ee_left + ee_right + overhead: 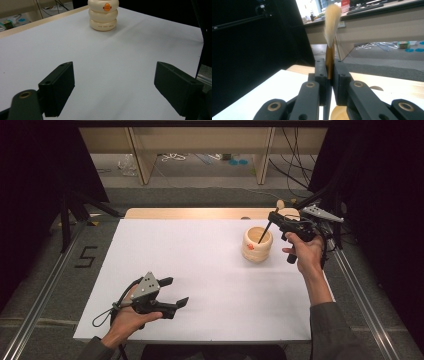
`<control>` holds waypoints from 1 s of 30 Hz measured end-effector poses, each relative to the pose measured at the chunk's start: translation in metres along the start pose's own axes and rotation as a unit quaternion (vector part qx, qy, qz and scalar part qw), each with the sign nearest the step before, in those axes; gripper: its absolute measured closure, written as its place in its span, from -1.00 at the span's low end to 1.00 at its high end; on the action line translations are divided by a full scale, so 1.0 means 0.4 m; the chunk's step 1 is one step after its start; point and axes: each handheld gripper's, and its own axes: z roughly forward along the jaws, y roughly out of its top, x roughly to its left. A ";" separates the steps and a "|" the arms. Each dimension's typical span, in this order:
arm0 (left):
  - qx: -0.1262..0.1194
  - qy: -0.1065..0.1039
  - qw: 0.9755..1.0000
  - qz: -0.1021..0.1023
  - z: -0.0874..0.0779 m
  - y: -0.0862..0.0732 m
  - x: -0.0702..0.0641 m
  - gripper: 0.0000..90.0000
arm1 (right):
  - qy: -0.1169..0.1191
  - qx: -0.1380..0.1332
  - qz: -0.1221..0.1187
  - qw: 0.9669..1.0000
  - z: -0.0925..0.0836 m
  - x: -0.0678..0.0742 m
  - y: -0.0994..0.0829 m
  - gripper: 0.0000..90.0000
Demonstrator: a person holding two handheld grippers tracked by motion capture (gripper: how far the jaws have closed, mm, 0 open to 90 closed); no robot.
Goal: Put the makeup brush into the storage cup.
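Up at the far right of the white table, the right gripper pinches a brush by its handle, bristles up, with the dark lower end dipping into a cream ribbed pot bearing an orange mark. Nearer the person, the left gripper hovers low over the bare table with its jaws spread wide, holding nothing.

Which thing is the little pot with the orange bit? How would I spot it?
Look at the big white board covering the table, toward its far right side. The cream pot stands there, shaped like stacked rings with an orange mark, and a brush held by the right claw dips into it.
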 end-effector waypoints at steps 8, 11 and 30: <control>-0.004 -0.004 1.000 0.001 0.000 0.000 0.001 -0.63 | -0.015 0.004 -0.005 1.000 0.022 -0.013 0.004 0.86; -0.002 -0.003 1.000 0.001 0.000 0.000 0.000 -0.63 | -0.016 -0.004 -0.005 1.000 0.029 -0.016 0.008 0.86; 0.004 -0.004 1.000 0.004 0.001 -0.001 -0.005 -0.63 | -0.044 0.015 0.000 0.999 0.054 -0.051 0.010 0.86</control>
